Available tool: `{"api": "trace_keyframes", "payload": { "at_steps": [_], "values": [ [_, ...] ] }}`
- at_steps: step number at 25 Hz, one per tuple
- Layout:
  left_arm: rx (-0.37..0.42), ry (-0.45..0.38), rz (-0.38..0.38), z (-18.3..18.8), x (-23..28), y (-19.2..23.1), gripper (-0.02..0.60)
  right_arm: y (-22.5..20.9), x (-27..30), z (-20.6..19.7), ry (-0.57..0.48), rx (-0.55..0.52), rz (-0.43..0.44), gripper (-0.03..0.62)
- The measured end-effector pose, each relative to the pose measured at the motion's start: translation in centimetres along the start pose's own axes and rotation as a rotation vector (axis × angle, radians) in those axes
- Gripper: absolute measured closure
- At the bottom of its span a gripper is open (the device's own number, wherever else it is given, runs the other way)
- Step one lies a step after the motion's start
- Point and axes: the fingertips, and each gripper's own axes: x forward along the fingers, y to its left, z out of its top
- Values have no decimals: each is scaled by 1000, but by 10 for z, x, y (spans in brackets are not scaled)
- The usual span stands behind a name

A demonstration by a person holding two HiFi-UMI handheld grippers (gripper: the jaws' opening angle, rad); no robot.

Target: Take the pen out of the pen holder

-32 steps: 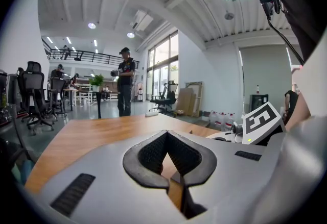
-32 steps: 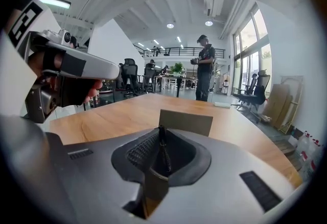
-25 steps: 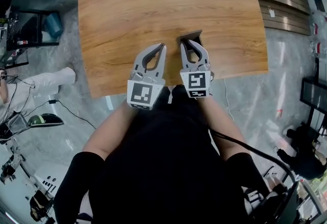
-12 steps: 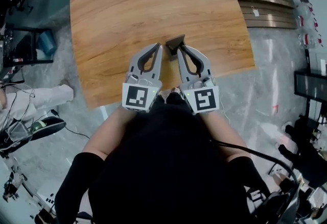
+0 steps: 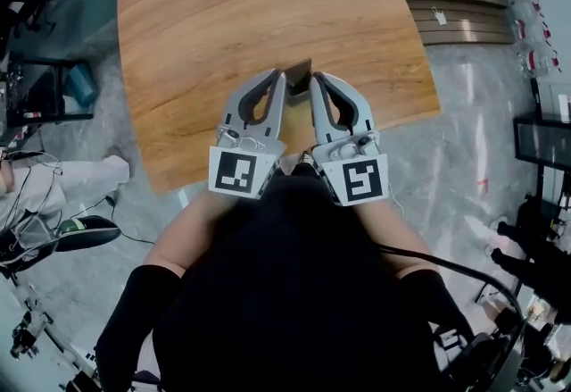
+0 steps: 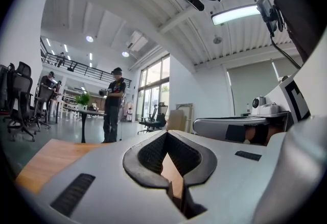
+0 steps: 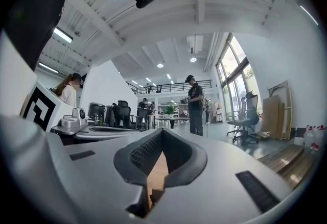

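A small dark pen holder [image 5: 297, 74] stands on the wooden table [image 5: 223, 15] near its front edge; only its top shows, and I see no pen. My left gripper [image 5: 279, 76] and right gripper [image 5: 316, 79] are held side by side close to my body. Their tips flank the holder just in front of it. Both are shut with nothing between the jaws. In the left gripper view the left gripper [image 6: 167, 135] points level across the room, tips together. The right gripper [image 7: 162, 131] looks the same in its own view. The holder is in neither gripper view.
The table's front edge [image 5: 294, 145] runs under both grippers. Grey floor surrounds it, with cables and equipment [image 5: 53, 234] at the left and wooden boards [image 5: 455, 15] at the right. A standing person [image 6: 111, 103] and office chairs [image 7: 245, 116] are far across the room.
The head view has shifted, so table and holder sit further left in the picture. Both grippers stayed shut, and the holder now shows between their tips instead of beyond the right one.
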Motion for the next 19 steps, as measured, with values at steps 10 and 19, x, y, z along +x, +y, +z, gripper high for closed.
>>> {"api": "trace_keyframes", "payload": {
  "at_steps": [10,19],
  "values": [
    [11,8,16,-1,3,0,575,2,5,2,-14,10,26,582],
    [11,14,18,-3,4,-2,575,0,4,0,-7,6,32,582]
  ]
}}
